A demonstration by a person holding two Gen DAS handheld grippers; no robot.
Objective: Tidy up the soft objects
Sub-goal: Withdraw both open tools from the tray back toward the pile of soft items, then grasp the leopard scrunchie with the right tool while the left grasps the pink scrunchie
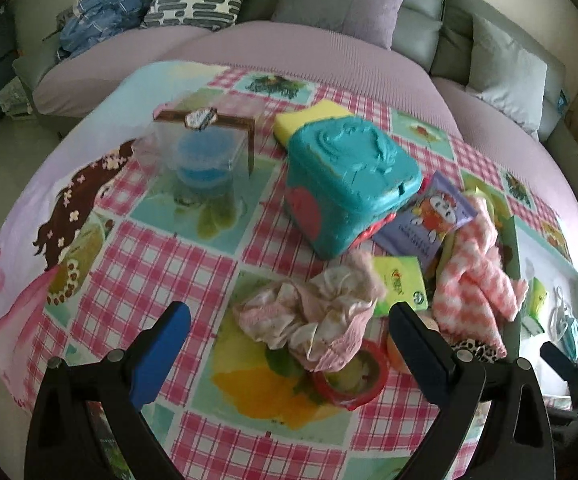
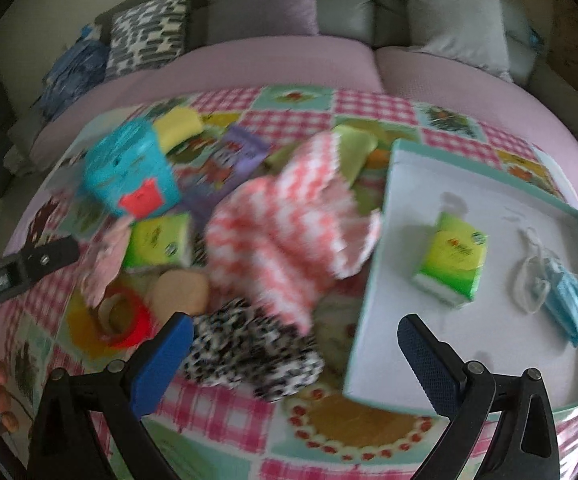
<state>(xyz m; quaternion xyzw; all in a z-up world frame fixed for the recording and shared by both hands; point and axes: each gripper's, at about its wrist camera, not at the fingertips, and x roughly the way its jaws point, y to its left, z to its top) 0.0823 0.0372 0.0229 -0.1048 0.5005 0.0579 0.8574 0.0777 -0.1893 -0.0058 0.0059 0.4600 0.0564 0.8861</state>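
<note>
So a round tabletop (image 1: 161, 264) covered in a pink-checked picture cloth is seen, with a sofa behind it. Starting at the left, a clear box (image 1: 197, 152) with a blue tub inside is parked on the cloth, and next to it a teal plastic box (image 1: 349, 176) is sat with a yellow sponge (image 1: 309, 118) tucked just behind. The left claw (image 1: 289, 348) is held released, nothing gripped, with a crumpled pale pink cloth (image 1: 313, 316) lying on the tabletop between its fingers and a red ring (image 1: 353, 380) partly under that cloth. Further right, a green tissue pack (image 1: 401, 284) and a purple packet (image 1: 429, 216) are found, then a pink-and-white checked towel (image 2: 285, 224) is heaped in the middle of the pile. The right claw (image 2: 295, 356) is also spread wide and empty, with a leopard-print scrunchie (image 2: 253, 352) lying below it. On the far right, a shallow white tray (image 2: 373, 320) is set on the tabletop, and a second green tissue pack (image 2: 453, 260) and a blue face mask (image 2: 565, 296) are laid inside it, apart from each other.
</note>
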